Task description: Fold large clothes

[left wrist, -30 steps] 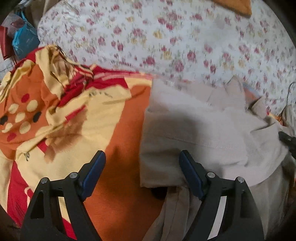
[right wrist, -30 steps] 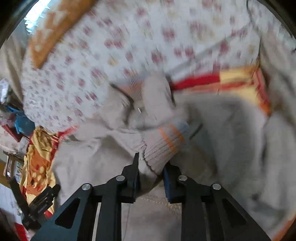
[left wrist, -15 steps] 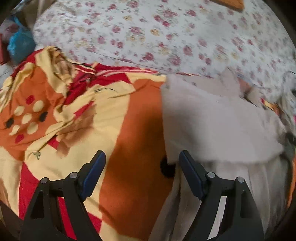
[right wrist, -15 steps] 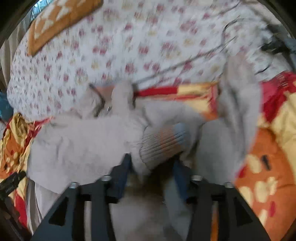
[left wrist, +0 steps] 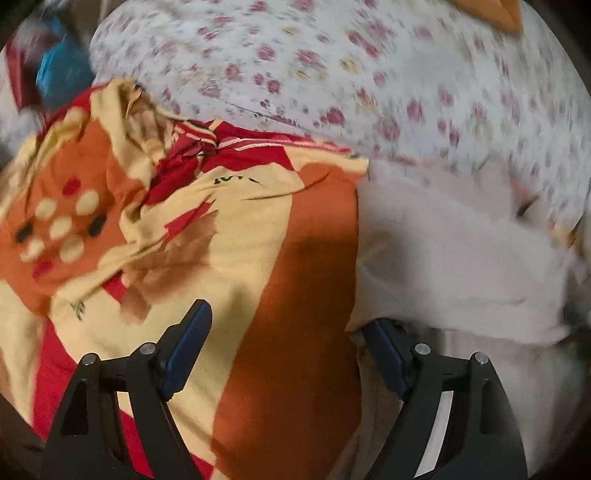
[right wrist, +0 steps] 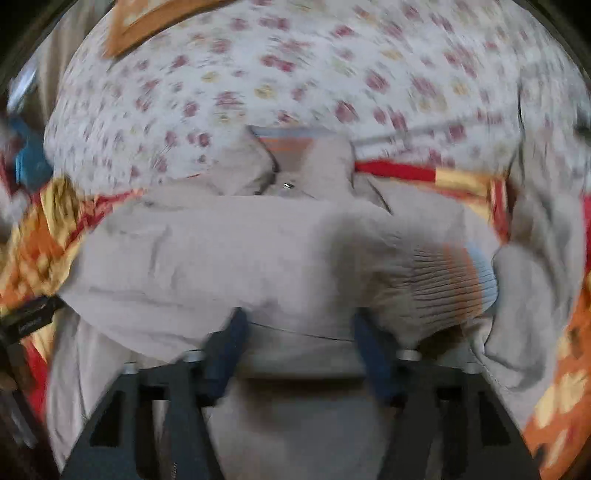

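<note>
A beige jacket (left wrist: 454,258) lies folded over on an orange, yellow and red blanket (left wrist: 221,240). My left gripper (left wrist: 286,321) hangs over the blanket at the jacket's left edge, its jaws wide and still opening, with nothing between them. Its right finger (left wrist: 384,354) sits beside the jacket's lower left corner. My right gripper (right wrist: 300,319) is over the middle of the jacket (right wrist: 221,251). Its jaws are closing with jacket cloth lying between them, and the pads do not press on it. The ribbed cuff (right wrist: 454,284) rests free to the right of the right finger.
A white sheet with red flowers (left wrist: 332,74) covers the bed behind the blanket. An orange cushion (right wrist: 147,22) lies at the far edge. A blue bag (left wrist: 59,70) sits off the bed's left side. The left gripper's body (right wrist: 29,321) shows at the jacket's left.
The right gripper let go of the ribbed cuff and its jaws spread; the cuff now lies to their right. In the left view the jacket has slid rightward, away from the jaws.
</note>
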Available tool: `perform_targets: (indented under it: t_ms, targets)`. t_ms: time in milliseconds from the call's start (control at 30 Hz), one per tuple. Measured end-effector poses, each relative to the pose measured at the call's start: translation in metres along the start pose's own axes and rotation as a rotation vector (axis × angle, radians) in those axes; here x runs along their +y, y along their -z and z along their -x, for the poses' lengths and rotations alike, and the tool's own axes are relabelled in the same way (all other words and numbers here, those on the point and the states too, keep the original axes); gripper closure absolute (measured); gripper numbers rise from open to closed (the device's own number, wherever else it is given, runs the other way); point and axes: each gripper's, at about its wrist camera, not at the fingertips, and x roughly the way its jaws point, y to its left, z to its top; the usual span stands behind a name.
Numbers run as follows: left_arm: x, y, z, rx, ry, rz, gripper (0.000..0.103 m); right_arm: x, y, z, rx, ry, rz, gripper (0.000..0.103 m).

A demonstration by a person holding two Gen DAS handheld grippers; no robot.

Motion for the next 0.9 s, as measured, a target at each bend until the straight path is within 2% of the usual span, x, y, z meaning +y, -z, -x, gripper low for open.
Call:
perform_targets:
  t_ms: [67,100,167,233,300,367,467,533,600,633,700,733,800,900]
  targets:
    - [-0.001,0.006,-0.001,0.007,-0.034,-0.021,0.016,-0.006,0.001,0.0,-0.001,-0.019,-0.016,0.056]
    - [-0.005,0.011,-0.006,0.036,-0.053,-0.044,0.016,-0.003,0.002,-0.001,0.002,-0.009,0.004,0.056]
    - [-0.008,0.017,-0.013,0.091,-0.072,-0.061,0.021,0.004,0.005,-0.001,0.033,0.016,0.04,0.055]
    - [-0.008,0.016,-0.003,0.073,-0.063,-0.054,0.021,0.002,0.004,0.018,0.004,0.001,0.031,0.053]
    - [-0.006,0.011,0.014,0.021,-0.052,-0.041,0.021,-0.007,0.0,0.038,-0.062,0.012,0.0,0.05]
    - [-0.005,0.006,0.031,-0.037,-0.053,-0.01,0.021,-0.013,-0.003,0.042,-0.078,0.012,-0.017,0.05]
    - [-0.01,0.003,0.042,-0.071,-0.02,0.006,0.021,-0.015,-0.006,0.019,-0.039,0.079,0.014,0.052]
    - [-0.022,0.003,0.041,-0.06,-0.008,-0.016,0.021,-0.014,0.001,-0.006,0.087,0.104,0.033,0.051]
    - [-0.036,0.003,0.04,-0.046,0.01,-0.06,0.021,-0.004,0.005,0.003,0.06,0.121,0.086,0.05]
    - [-0.042,0.003,0.04,-0.047,0.013,-0.078,0.021,-0.002,0.006,0.01,0.061,0.11,0.091,0.049]
    - [-0.057,0.001,0.041,-0.05,0.015,-0.11,0.021,-0.002,0.008,0.029,0.087,0.019,0.043,0.048]
    - [-0.065,0.0,0.041,-0.051,0.027,-0.124,0.021,-0.004,0.007,0.042,0.076,-0.039,0.019,0.044]
    - [-0.081,-0.003,0.04,-0.055,0.037,-0.14,0.021,-0.007,0.003,0.058,0.027,-0.06,-0.003,0.04]
    - [-0.1,-0.004,0.03,-0.053,0.048,-0.154,0.021,-0.015,-0.008,0.064,-0.067,0.021,-0.016,0.037]
